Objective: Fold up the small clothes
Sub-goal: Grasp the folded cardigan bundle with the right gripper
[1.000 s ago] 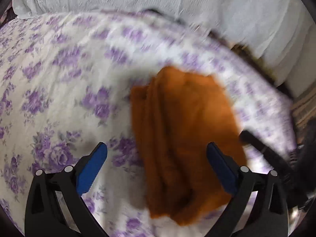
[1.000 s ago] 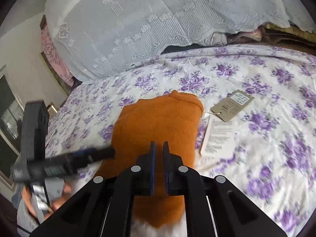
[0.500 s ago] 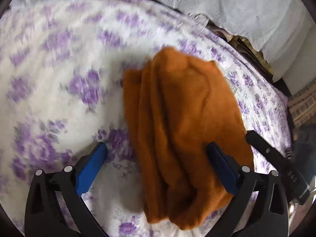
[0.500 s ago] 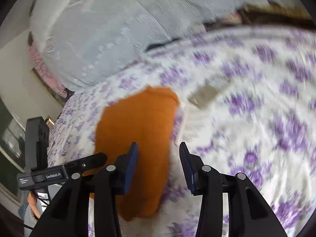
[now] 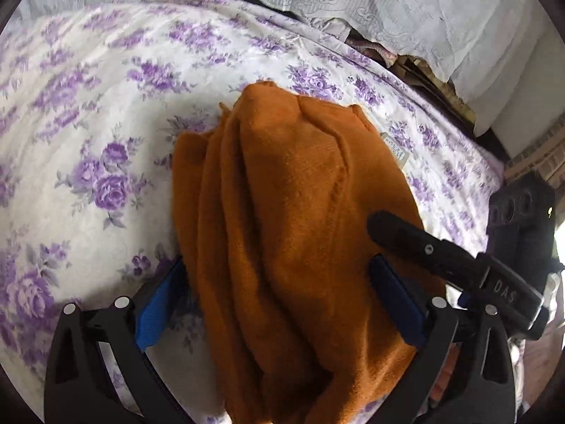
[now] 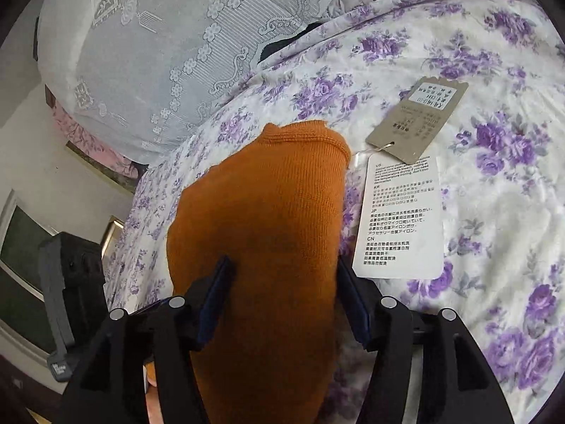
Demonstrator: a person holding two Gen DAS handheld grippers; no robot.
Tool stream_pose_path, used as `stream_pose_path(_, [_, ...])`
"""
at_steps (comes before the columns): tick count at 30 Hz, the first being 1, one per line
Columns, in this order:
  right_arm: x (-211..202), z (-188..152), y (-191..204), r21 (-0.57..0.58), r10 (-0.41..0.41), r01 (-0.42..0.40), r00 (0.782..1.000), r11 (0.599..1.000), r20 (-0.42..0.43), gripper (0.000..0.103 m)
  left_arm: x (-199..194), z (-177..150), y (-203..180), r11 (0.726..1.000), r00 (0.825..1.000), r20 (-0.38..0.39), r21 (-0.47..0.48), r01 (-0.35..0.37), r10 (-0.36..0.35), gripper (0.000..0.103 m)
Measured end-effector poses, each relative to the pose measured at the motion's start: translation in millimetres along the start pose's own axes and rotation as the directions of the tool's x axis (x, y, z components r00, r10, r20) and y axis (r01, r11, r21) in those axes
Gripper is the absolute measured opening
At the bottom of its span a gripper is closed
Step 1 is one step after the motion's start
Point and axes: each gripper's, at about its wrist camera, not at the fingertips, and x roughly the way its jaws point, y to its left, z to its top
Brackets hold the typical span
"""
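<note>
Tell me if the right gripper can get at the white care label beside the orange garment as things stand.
Probably yes. The right gripper is open with the folded orange garment between its fingers, and the white care label lies uncovered on the floral bedsheet just to its right; nothing blocks a short sideways move.

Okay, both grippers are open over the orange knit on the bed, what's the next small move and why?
Probably lift both clear: the orange knit lies folded in layers on the floral bedspread, and the left gripper and right gripper straddle it open, gripping nothing.
</note>
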Motion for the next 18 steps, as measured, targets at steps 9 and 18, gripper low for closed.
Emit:
stream_pose_path(9, [-2.0,-4.2,-3.6,-0.011,0.013,-0.012,1.000,1.000,0.012,0.057,-8.9,-5.2,-16.1,0.996,0.998,0.056,0.085,-0.035,0.031,0.078])
stream_pose_path(18, [-2.4,-5.2,-3.7,-0.013,0.018,-0.017,1.000,1.000,0.017,0.057,-2.4,-2.7,2.4,0.996,0.995,0.025,-0.014,0.094,-0.093,0.075])
